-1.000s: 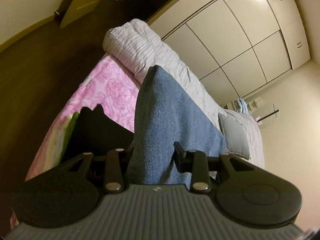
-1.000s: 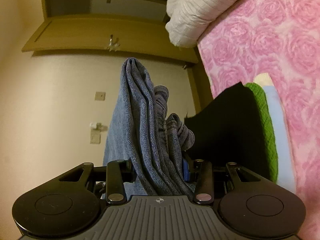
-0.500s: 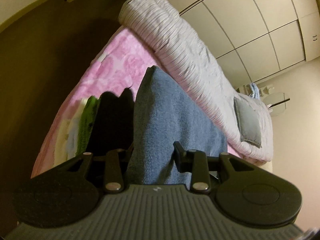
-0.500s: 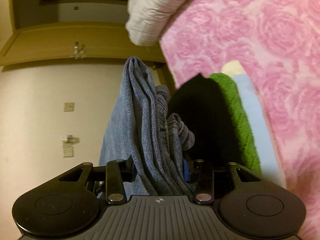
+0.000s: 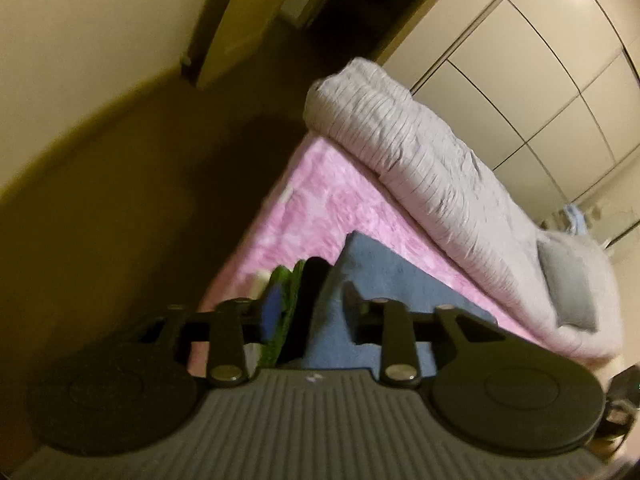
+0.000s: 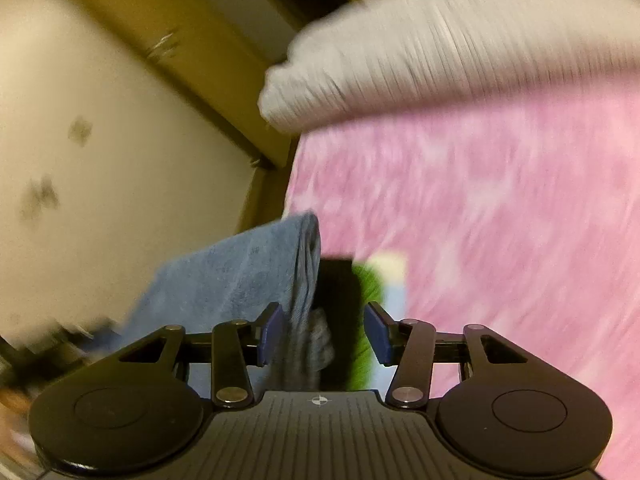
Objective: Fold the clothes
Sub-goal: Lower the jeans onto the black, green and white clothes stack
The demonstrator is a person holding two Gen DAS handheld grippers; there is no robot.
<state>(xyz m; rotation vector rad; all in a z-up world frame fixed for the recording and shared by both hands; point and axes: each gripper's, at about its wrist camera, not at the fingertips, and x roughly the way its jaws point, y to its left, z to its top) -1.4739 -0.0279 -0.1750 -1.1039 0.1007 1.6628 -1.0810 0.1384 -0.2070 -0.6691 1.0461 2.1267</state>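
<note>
Folded blue jeans [image 5: 384, 280] lie against a stack of folded clothes, a black one [image 5: 308, 304] and a green one [image 5: 286, 304], on the pink floral bedspread [image 5: 320, 200]. My left gripper [image 5: 308, 312] stands open, its jaws apart around the edges of the jeans and stack. My right gripper [image 6: 324, 332] is open too; its blue pads [image 6: 378, 332] are spread and the jeans [image 6: 240, 280] hang loose by the left pad. The black piece [image 6: 340, 304] and the green piece [image 6: 370, 284] sit between the jaws. The right view is blurred.
A rolled pale striped duvet [image 5: 420, 160] lies along the far side of the bed, with a grey pillow [image 5: 568, 292] on it. White wardrobe doors [image 5: 520, 60] stand behind. Dark floor [image 5: 120, 200] runs to the left of the bed edge.
Both grippers have opened and let go of the jeans, which dropped down onto the stack of folded clothes. Both cameras swung quickly and lower toward the bed.
</note>
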